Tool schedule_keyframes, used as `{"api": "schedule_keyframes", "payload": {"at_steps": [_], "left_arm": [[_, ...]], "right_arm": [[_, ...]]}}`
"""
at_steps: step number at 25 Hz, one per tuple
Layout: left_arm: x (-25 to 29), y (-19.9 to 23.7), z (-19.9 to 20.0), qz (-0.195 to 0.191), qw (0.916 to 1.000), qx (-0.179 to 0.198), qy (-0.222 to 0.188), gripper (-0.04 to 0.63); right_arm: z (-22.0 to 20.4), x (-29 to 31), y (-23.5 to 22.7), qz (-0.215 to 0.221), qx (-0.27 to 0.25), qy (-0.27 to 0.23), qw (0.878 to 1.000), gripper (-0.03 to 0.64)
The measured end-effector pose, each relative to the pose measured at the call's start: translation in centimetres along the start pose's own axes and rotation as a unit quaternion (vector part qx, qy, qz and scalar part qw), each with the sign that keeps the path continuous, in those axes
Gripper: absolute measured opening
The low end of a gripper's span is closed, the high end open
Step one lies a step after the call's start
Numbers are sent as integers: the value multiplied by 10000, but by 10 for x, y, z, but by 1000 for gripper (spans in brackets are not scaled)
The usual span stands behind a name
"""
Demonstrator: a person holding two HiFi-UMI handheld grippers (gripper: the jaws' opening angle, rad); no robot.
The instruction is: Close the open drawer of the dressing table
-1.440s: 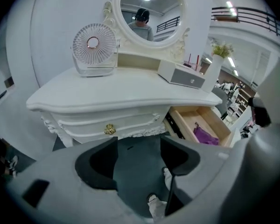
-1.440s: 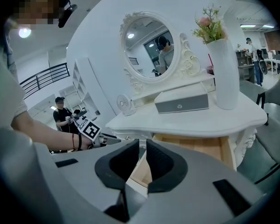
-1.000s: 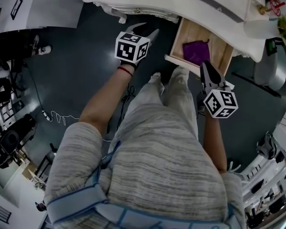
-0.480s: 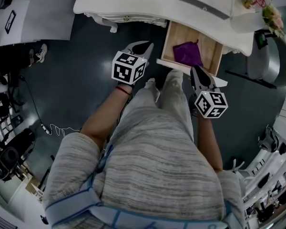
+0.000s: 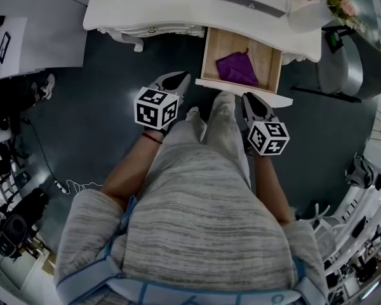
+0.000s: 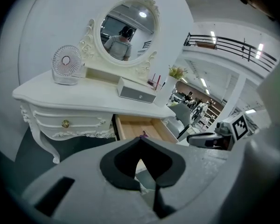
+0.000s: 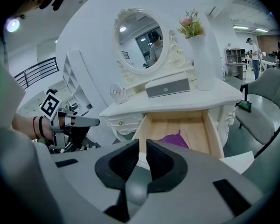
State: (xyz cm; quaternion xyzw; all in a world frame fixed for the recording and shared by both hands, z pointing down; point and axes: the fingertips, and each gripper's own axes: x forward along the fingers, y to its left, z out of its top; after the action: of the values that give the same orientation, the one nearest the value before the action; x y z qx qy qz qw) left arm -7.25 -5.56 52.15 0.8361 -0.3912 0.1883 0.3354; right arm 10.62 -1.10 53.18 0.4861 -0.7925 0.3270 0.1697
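A white carved dressing table [image 5: 178, 8] is set on a dark grey floor [image 5: 101, 107] against a pale wall. Behind it a large open hall is seen, with railings, ceiling lights and desks in the distance. On the tabletop are counted one oval mirror [image 6: 128, 29], one small round fan [image 6: 66, 64], one low grey-fronted box [image 6: 137, 93] and one white vase of flowers [image 7: 203, 55]. One grey chair [image 5: 340, 62] is placed beside the table's right end.

Two drawers are found in the table's front. The one at the left, marked by a brass knob [image 6: 65, 123], is shut. The drawer [image 5: 209, 49] at the right is pulled well out toward the person. One purple cloth [image 5: 236, 68] is laid on its wooden bottom.

Two grippers are carried, one in each hand, and one marker cube is borne on each. The left gripper [image 5: 184, 77] is clenched on nothing, its tips met. It is held over the floor to the left of the open drawer, apart from it. The right gripper [image 5: 247, 97] is held just before the drawer's white front panel. Its jaws are parted by a narrow slit with nothing between them, and contact with the panel cannot be told.
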Motion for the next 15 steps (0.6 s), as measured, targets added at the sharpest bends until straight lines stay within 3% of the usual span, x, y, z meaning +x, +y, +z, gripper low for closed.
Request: {"api": "schedule_keyframes", "payload": {"at_steps": [15], "left_arm": [[4, -17, -24, -205, 9990, 53, 389, 12]], "right_arm": [[-47, -4, -18, -272, 274, 334, 9987, 14]]}}
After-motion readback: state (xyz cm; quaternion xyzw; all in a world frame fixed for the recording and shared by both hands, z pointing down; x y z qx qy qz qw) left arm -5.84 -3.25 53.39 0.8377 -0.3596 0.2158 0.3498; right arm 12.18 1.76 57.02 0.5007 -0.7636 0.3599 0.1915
